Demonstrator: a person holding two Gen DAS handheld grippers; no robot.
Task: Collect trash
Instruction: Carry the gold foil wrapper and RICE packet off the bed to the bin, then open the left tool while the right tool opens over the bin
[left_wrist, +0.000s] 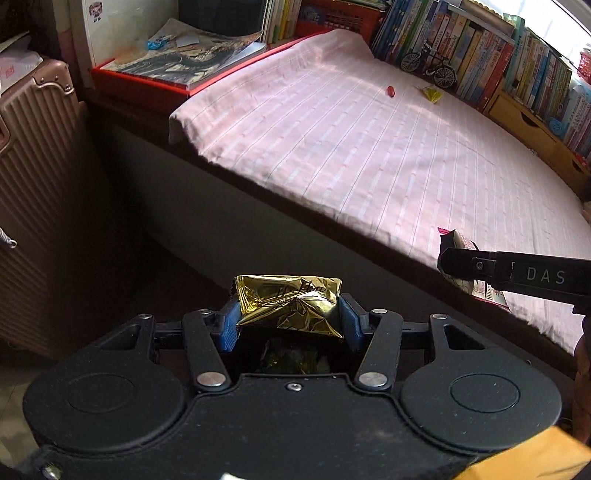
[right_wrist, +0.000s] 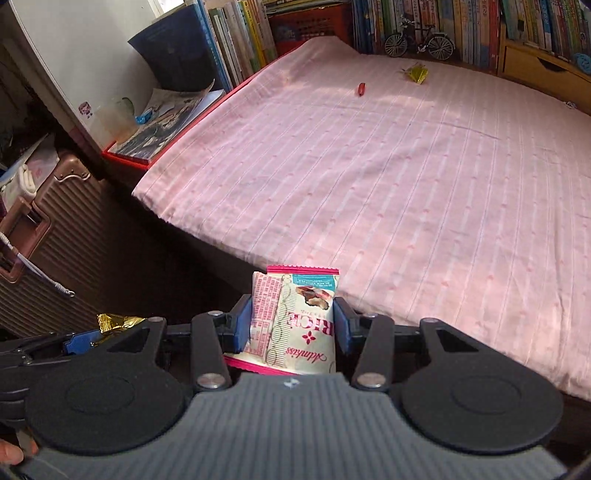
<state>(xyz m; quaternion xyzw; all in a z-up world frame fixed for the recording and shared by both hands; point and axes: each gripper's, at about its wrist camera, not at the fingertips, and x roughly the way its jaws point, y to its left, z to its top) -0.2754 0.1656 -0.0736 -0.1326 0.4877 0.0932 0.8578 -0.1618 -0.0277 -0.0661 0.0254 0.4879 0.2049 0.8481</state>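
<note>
A crumpled gold foil wrapper (left_wrist: 290, 304) is clamped between the blue pads (left_wrist: 229, 325) of the left gripper (left_wrist: 290, 325), held over the dark floor beside the bed (left_wrist: 369, 155). A white and pink rice snack packet (right_wrist: 293, 321) is gripped upright between the blue pads of the right gripper (right_wrist: 291, 328), at the near edge of the pink striped sheet. In the left wrist view the right gripper is seen from the side at the right edge, with the packet pinched in its tip. Two pieces of trash are left lying on the far part of the sheet: a small red wrapper (left_wrist: 390, 91) and, just beside it, a folded yellow wrapper (left_wrist: 432, 94). A model bicycle (right_wrist: 419, 38) is stood before a row of books (left_wrist: 480, 48) behind them. A ribbed rose-coloured suitcase (left_wrist: 33, 177) is stood at the left, beside the bed
</note>
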